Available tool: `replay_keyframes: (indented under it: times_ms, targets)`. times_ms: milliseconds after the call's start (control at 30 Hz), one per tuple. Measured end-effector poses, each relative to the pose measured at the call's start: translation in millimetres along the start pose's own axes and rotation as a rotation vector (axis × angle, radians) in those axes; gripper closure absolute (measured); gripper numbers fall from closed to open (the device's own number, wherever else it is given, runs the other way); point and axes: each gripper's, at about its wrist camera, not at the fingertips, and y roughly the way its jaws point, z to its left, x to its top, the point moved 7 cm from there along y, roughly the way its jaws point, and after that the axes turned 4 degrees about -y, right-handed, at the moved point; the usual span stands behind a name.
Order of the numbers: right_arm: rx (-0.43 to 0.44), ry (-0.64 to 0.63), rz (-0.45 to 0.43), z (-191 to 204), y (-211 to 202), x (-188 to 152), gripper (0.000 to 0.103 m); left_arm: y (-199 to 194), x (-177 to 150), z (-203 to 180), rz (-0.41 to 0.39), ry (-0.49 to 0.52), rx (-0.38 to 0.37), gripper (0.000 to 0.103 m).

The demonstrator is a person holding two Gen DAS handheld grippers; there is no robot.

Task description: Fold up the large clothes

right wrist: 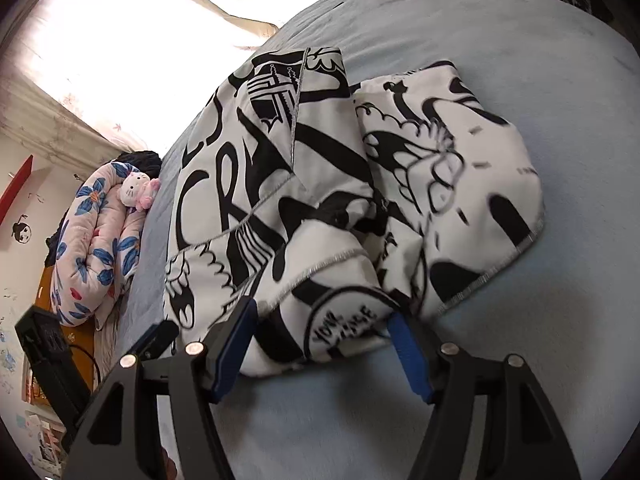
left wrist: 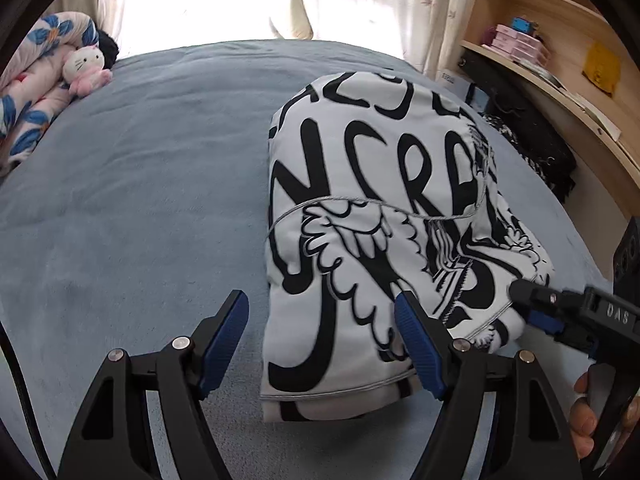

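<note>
On blue bed (left wrist: 140, 184), folded garment (left wrist: 372, 208), plush cat (left wrist: 86, 70)

"DAS" on right hand-held gripper (left wrist: 532, 308), "CRA" and "YOUR" printed on folded garment (right wrist: 320, 184)

- Near corner of the folded garment (left wrist: 360, 208) is hidden behind the left gripper's (left wrist: 320, 344) right finger.
- Right gripper (left wrist: 532, 304) is cut off by the right edge of the left wrist view; its jaws cannot be read there.
- Hand (left wrist: 588, 412) is only partly shown at that edge.
- Garment print nearest the right gripper (right wrist: 322, 350) is blurred.
- Shelf (left wrist: 532, 60) items are too small to be identified.
</note>
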Motion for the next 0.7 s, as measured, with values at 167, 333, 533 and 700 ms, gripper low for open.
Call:
replay_keyframes:
  times_ms: [167,333,533,700]
  targets:
    - [-0.079,-0.087,-0.028,8,7,13,0.047,1,-1,0,-0.005,0.017,0.010,0.029]
    - [-0.157,-0.246,-0.131,38,-17,20,0.064,0,-4,-6,-0.005,0.024,0.014,0.029]
    - [-0.166,-0.340,-0.326,60,-78,41,0.071,-8,2,-18,-0.040,0.035,-0.038,0.029]
    - [-0.223,-0.239,-0.312,12,-80,46,0.073,4,-1,-28,-0.024,0.063,-0.076,0.029]
